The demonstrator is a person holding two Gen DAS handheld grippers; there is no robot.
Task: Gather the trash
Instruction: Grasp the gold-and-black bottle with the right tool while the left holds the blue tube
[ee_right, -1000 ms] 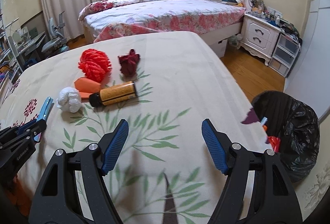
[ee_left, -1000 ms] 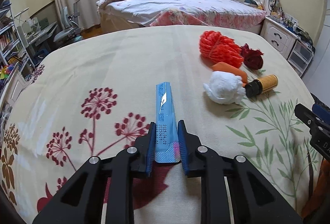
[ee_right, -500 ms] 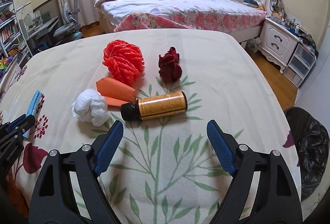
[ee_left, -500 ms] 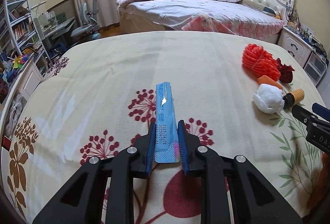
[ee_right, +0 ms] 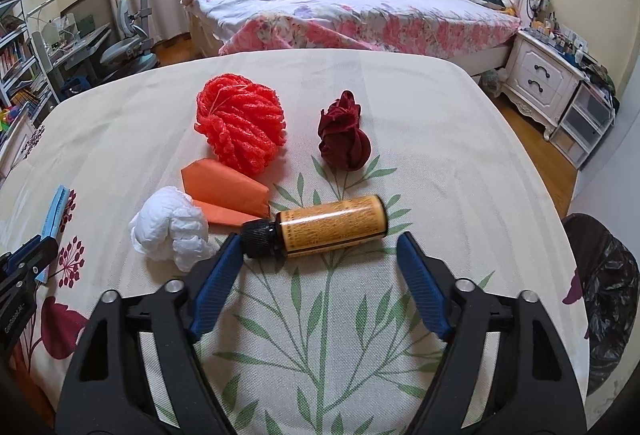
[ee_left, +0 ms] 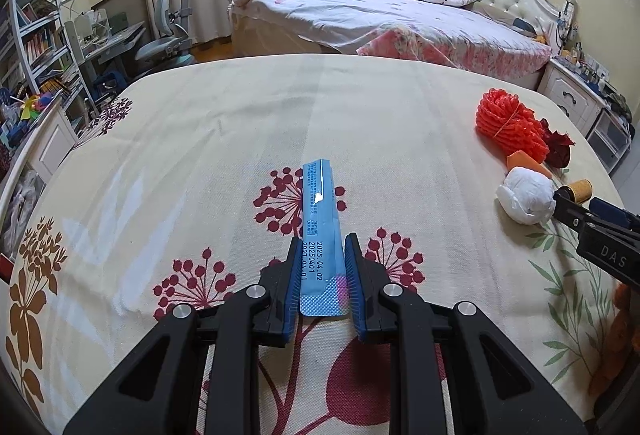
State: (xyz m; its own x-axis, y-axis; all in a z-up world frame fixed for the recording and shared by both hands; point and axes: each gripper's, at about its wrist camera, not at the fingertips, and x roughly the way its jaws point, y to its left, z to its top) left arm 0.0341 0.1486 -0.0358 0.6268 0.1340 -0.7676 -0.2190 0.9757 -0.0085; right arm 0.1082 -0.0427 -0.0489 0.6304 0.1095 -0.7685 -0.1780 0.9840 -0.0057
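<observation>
Bedroom setting: floral-cloth-covered counter (ee_right: 460, 139) in front of a bed with a white tufted headboard (ee_right: 360, 3).

Left claw (ee_left: 321, 275): clamped on the near end of a flat blue foil sachet printed with dates (ee_left: 320, 219), which sticks out forward above the cloth. Compared with a second ago the view has swung, so the trash pile now sits far off to this claw's right. Grip unchanged.

Right claw (ee_right: 320, 275): has come in over the pile, and its jaws are closing. An amber bottle with a black cap (ee_right: 320, 231) lies on its side just ahead of the tips, roughly between them; pads not yet on it. The left fingertip (ee_right: 224, 263) is just beside the cap. Judgement: the bottle is the next pick, with the approach nearly finished.

Outward from the right claw: crumpled white tissue ball (ee_right: 170, 231) to its left, touching folded orange paper (ee_right: 224, 191). Beyond those are a red-orange foam net bundle (ee_right: 240, 119) and a dark red crumpled wad (ee_right: 344, 135). Black trash bag (ee_right: 604, 287) stands off the counter's edge at right.

Pose: both claws angle steeply down toward the cloth, side by side.
</observation>
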